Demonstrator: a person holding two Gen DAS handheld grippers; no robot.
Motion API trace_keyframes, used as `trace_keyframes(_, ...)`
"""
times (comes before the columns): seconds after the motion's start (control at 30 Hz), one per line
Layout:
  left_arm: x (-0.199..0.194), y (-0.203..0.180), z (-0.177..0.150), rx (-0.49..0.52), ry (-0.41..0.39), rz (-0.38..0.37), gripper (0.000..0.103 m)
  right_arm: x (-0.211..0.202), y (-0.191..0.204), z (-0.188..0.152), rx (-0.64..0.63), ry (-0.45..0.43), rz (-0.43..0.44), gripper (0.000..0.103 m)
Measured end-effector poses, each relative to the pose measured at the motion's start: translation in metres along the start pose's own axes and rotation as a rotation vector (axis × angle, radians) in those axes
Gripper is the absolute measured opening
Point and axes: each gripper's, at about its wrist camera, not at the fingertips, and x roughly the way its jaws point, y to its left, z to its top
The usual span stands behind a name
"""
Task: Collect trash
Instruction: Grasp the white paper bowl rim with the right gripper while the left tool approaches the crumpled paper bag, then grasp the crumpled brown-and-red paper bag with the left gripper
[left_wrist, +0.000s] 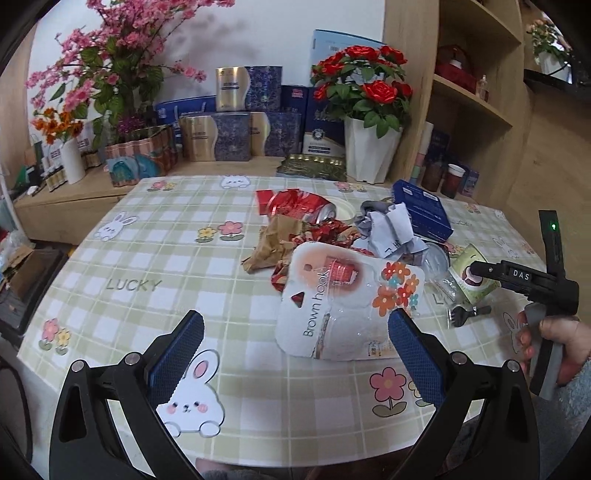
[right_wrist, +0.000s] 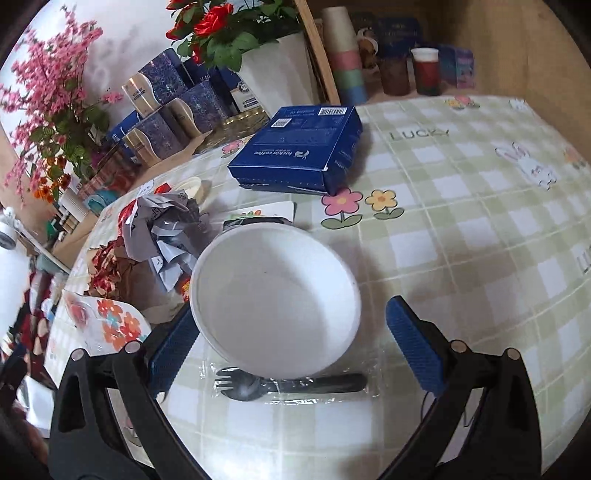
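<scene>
- Nearest my right claw (right_wrist: 291, 354): black plastic fork (right_wrist: 288, 384) in a clear wrapper, flat on the tablecloth (right_wrist: 461, 236), lying crosswise between my fingers; tines point left
- White paper bowl (right_wrist: 275, 299) just beyond the fork, its near rim overlapping the wrapper; bowl looks to float above the cloth, but can't tell whether it's held or resting; left pad (right_wrist: 171, 350) sits by its rim, right pad stands clear; right claw spread wide, pinching nothing I can see
- Blue coffee box (right_wrist: 299, 151) further back on the cloth, barcode up
- Crumpled grey paper (right_wrist: 162, 232) left of the bowl, w/ red foil scraps behind it
- Left claw (left_wrist: 295, 354) also spread wide, nothing between the pads; hovers low over the cloth
- "Brown hook" blister card (left_wrist: 343, 306) right in front of left claw, lying flat, its near edge close to my right-side pad
- Behind the card, the trash heap: brown paper (left_wrist: 273, 243), crushed red can (left_wrist: 299, 206), grey paper wad, blue box at the back right
- Right edge of left view: a hand (left_wrist: 554, 343) gripping the other tool's handle; green paper cup (left_wrist: 472, 273) under its tip
</scene>
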Motion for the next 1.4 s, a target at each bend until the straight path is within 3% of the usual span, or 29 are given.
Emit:
trace_keyframes(0.07,0.015,0.0,-0.001,0.004,0.026,-0.015,0.098,0.0,0.001,0.0,-0.009,0.0,0.011,0.097)
trace_keyframes(0.1,0.021,0.0,-0.002,-0.001,0.038,-0.027,0.098,0.0,0.003,0.001,-0.014,-0.001,0.019,0.085)
trace_keyframes(0.3,0.048,-0.01,0.003,-0.013,0.058,-0.07,0.098,-0.008,0.01,0.004,-0.003,-0.011,0.051,0.084)
trace_keyframes(0.4,0.056,-0.026,0.01,0.07,0.038,-0.06,0.098,-0.017,0.014,0.005,-0.015,-0.038,0.049,0.084)
trace_keyframes(0.5,0.053,-0.042,0.02,0.217,-0.014,-0.076,0.098,-0.027,0.014,0.005,-0.011,-0.064,0.05,0.084)
trace_keyframes(0.57,0.055,-0.041,0.023,0.243,-0.014,-0.081,0.098,-0.034,0.012,0.003,0.003,-0.076,0.059,0.084)
trace_keyframes(0.77,0.074,-0.002,0.007,0.075,0.061,-0.154,0.098,-0.042,0.009,-0.005,0.019,-0.073,0.074,0.084)
trace_keyframes(0.93,0.081,0.025,0.005,-0.103,0.047,-0.26,0.098,-0.038,0.012,-0.006,0.008,-0.055,0.068,0.084)
trace_keyframes(1.2,0.091,0.013,0.021,-0.054,0.004,-0.292,0.098,-0.032,0.016,-0.007,-0.003,-0.045,0.06,0.084)
trace_keyframes(1.4,0.103,0.003,0.019,-0.031,0.023,-0.296,0.098,-0.03,0.016,-0.009,-0.003,-0.037,0.055,0.084)
